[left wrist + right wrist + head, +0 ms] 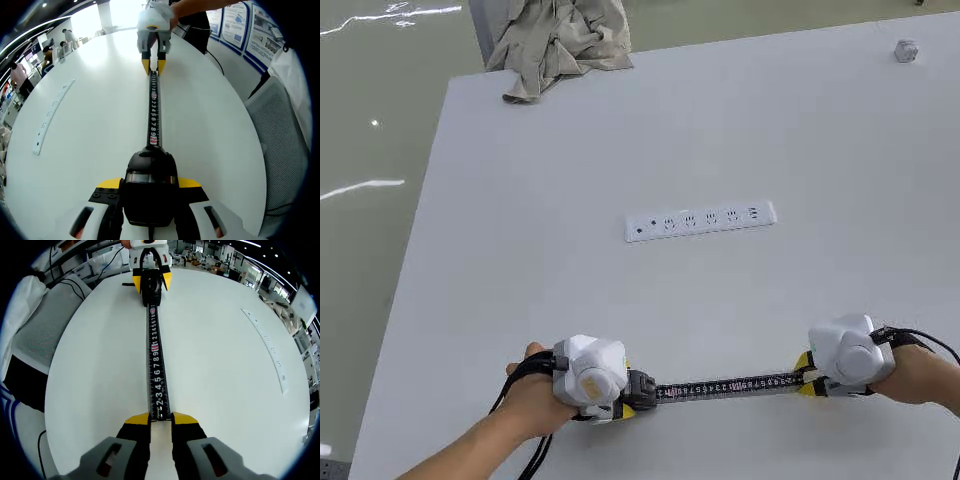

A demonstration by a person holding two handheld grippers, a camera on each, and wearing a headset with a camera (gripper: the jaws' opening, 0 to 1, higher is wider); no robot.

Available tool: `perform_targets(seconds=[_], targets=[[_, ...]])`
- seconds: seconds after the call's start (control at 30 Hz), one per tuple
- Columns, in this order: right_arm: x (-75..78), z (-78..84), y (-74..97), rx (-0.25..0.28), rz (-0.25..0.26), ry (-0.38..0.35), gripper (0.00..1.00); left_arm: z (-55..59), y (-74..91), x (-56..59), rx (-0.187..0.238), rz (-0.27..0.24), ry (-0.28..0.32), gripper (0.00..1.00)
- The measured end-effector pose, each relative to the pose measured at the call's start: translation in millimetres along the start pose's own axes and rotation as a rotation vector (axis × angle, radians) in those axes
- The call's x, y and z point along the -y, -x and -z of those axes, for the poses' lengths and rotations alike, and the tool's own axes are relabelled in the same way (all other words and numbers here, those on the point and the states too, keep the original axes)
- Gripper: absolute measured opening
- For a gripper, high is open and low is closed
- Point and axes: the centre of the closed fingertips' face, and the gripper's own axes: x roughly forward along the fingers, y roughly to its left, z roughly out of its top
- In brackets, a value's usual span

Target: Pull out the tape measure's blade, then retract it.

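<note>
- Left hand at the near left edge of the white table, wrapped round the left gripper.
- Left gripper jaws are closed in on the tape measure case, one yellow-tipped jaw on each side. The left gripper view shows the black case wedged between them, sitting on the tabletop.
- Blade is pulled out of the case and runs rightward, flat and straight along the near part of the table. It has a black face with white numbers, about twenty marks showing.
- Right gripper is at the blade's right end. In the right gripper view its yellow tips are pressed together on the blade's tip, with only a thin gap between the jaws.
- Right hand behind it at the near right edge, with a black cable trailing off.
- The grippers face each other, well apart, joined by the blade.
- Crumpled beige cloth at the far left corner, hanging over the table edge.
- White power strip lies mid-table, well beyond the blade and roughly parallel to it.
- Small pale object at far right; too small to identify.
</note>
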Motion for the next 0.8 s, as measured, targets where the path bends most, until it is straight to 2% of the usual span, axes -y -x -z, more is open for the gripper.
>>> perform_targets(seconds=[0.8], targets=[[3.6,-1.2,-1.1,-0.026,0.021,-0.006,0.2,0.2,0.1,-2.1,0.011,-0.02,0.027,0.38]])
